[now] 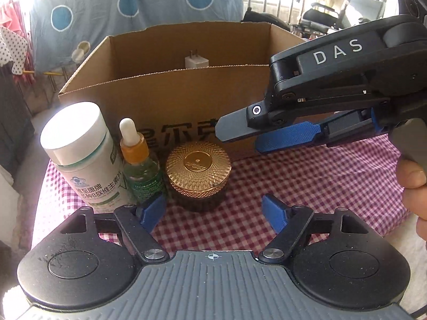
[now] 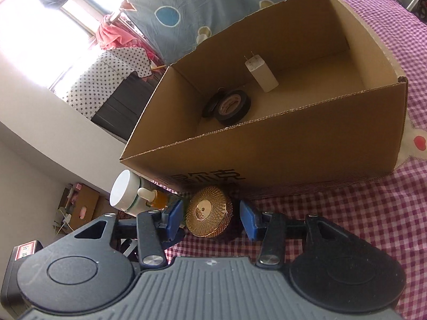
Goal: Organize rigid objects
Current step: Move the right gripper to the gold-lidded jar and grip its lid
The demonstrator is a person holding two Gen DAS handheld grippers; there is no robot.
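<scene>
Jar (image 1: 198,172) before box (image 1: 186,98); charger (image 2: 261,74) inside

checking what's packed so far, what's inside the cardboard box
Inside the cardboard box: a white charger plug standing upright and a black tape roll. The near wall hides the floor just behind it.

A checked cloth (image 1: 307,176) below, a dotted blue sheet (image 1: 138,2) behind.

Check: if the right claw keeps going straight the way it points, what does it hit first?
Probably the gold-lidded jar: it sits between the open right claw fingertips, straight ahead. Cardboard box lies behind it. Depth uncertain.
</scene>
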